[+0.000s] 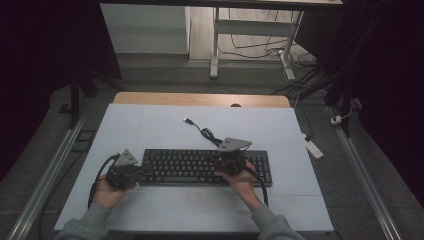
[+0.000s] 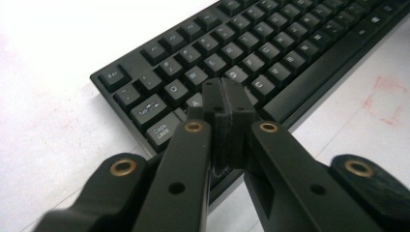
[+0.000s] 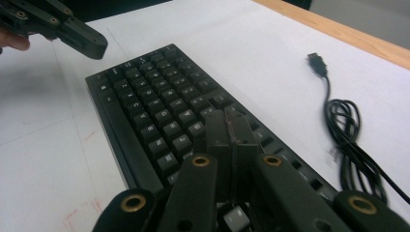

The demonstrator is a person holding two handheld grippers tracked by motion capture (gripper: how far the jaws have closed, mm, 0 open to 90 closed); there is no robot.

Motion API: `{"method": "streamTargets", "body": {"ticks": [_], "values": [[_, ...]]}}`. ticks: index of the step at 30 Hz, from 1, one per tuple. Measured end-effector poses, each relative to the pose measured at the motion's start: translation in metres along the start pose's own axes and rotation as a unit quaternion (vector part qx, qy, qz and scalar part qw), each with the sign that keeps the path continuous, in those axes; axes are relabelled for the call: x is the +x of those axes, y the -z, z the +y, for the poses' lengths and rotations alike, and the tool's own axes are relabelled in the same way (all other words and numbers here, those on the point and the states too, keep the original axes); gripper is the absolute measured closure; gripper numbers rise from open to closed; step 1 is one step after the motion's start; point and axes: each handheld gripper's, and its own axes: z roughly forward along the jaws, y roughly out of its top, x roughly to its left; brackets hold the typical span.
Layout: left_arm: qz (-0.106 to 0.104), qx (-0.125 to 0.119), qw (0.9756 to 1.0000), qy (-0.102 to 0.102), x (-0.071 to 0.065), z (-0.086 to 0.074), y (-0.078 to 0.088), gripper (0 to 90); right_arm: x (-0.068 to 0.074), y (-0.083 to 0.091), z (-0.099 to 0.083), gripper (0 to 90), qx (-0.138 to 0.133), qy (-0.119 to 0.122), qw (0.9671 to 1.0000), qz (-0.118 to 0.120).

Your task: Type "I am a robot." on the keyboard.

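With both jaw pairs closed empty, the left hand-held gripper [image 2: 223, 99] and right hand-held gripper [image 3: 227, 126] are poised over the black plastic keyboard [image 1: 200, 166] lying mid-counter [image 1: 150, 125], so key-pressing seems underway, needing a downward tap.

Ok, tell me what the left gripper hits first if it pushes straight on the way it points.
Probably the keyboard: the shut left gripper points down at its left-end letter keys, though how close its tips are is unclear.
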Motion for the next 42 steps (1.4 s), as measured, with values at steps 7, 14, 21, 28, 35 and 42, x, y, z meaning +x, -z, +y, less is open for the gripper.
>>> {"method": "streamTargets", "body": {"ticks": [7, 14, 21, 28, 35, 42], "values": [[0.014, 0.013, 0.9998, -0.003, 0.001, -0.003, -0.008, 89.1, 0.005, -0.024, 0.006, 89.5, 0.013, 0.005, 0.9998, 0.014], [0.016, 0.025, 0.9996, 0.001, 0.003, -0.007, -0.012, 89.0, 0.009, -0.041, 0.009, 89.5, 0.028, 0.012, 0.9994, 0.017], [0.020, 0.028, 0.9994, 0.006, 0.005, -0.009, -0.015, 89.0, 0.008, -0.051, 0.005, 89.5, 0.040, 0.008, 0.9991, 0.015], [0.018, 0.035, 0.9992, 0.001, 0.004, -0.011, -0.017, 89.0, 0.007, -0.056, 0.004, 89.5, 0.044, 0.004, 0.9990, 0.012], [0.017, 0.037, 0.9992, 0.000, 0.004, -0.012, -0.017, 89.0, 0.007, -0.063, 0.001, 89.5, 0.055, 0.002, 0.9984, 0.009], [0.017, 0.038, 0.9991, 0.000, 0.004, -0.013, -0.017, 89.0, 0.006, -0.066, -0.003, 89.5, 0.079, 0.003, 0.9969, -0.007]]}}
